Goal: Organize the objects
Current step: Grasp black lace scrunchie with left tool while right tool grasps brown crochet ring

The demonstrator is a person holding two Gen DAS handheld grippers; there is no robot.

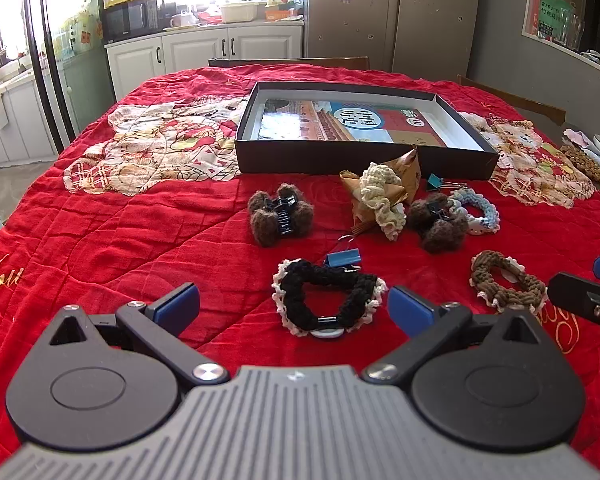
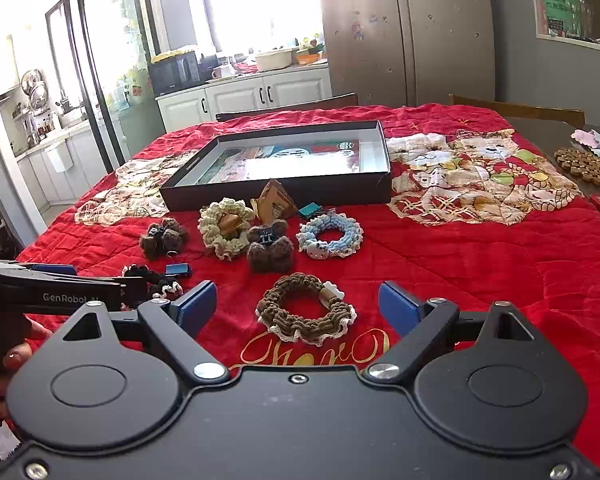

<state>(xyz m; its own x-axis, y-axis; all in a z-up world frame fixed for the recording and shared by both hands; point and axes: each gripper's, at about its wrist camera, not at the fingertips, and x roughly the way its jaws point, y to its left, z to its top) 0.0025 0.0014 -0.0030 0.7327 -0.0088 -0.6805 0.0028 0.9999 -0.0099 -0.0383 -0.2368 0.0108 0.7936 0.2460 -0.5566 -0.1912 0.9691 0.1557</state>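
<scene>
Over the red quilt point(image 1: 140, 240) — each hand-held gripper, left point(image 1: 294, 304) and right point(image 2: 296, 304), jaws wide apart, empty.

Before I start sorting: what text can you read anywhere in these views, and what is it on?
"GenRobot AI": left gripper, on its side; last letters partly hidden.
Gold cursive: red quilt, partly hidden, unreadable.
Large upside-down Chinese characters: book in the black box, not legible.
Green poster: too blurred.

A red quilt point(image 1: 140, 240) printed with cats covers the table. Behind it stand white cabinets point(image 2: 236, 98), a microwave point(image 2: 175, 72), a bowl point(image 2: 273, 59) on the counter and a grey fridge point(image 2: 404, 32) — a beaded trivet point(image 2: 586, 168) lies at the table's right edge.
</scene>
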